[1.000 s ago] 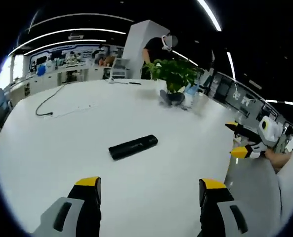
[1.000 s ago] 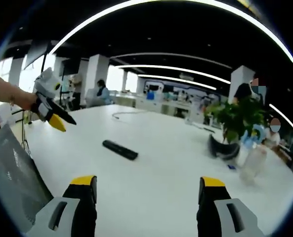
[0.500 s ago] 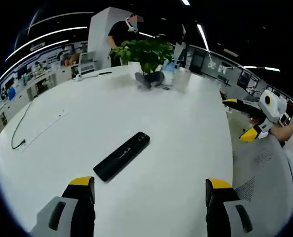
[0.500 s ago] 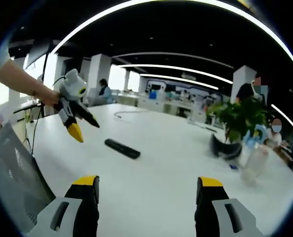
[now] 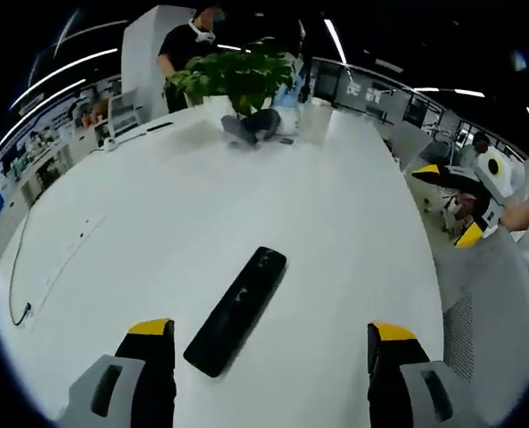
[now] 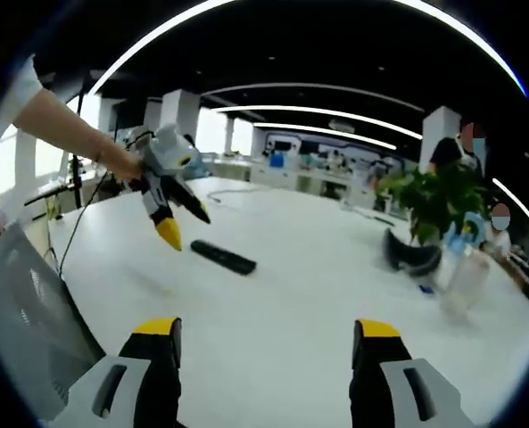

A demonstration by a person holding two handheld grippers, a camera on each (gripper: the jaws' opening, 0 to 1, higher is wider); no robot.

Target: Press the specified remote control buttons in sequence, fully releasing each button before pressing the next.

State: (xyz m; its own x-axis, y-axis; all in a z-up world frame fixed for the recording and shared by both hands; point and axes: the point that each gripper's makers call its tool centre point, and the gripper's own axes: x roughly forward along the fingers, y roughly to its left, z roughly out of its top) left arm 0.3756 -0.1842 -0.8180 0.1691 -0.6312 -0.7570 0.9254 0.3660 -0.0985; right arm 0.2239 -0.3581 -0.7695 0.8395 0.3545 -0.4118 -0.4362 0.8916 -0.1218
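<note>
A black remote control [image 5: 237, 309] lies flat on the white table [image 5: 184, 205], just ahead of my left gripper [image 5: 264, 343], whose jaws stand wide open above it with nothing between them. In the right gripper view the same remote [image 6: 223, 257] lies further off on the table [image 6: 318, 294], and the left gripper [image 6: 180, 218] hangs open above and left of it, held by a person's hand. My right gripper [image 6: 264, 343] is open and empty, well back from the remote. The right gripper [image 5: 460, 205] also shows at the table's right edge in the left gripper view.
A potted plant [image 5: 233, 76] with a dark headset [image 5: 251, 125] and bottles stands at the far end of the table. A thin cable [image 5: 45, 276] runs along the left side. A grey mesh chair back [image 5: 483, 303] sits by the right edge. A person [image 5: 188, 40] stands behind the plant.
My left gripper has come forward and over the remote, which now lies closer between the jaws' line. In the right gripper view the left gripper has moved right toward the remote.
</note>
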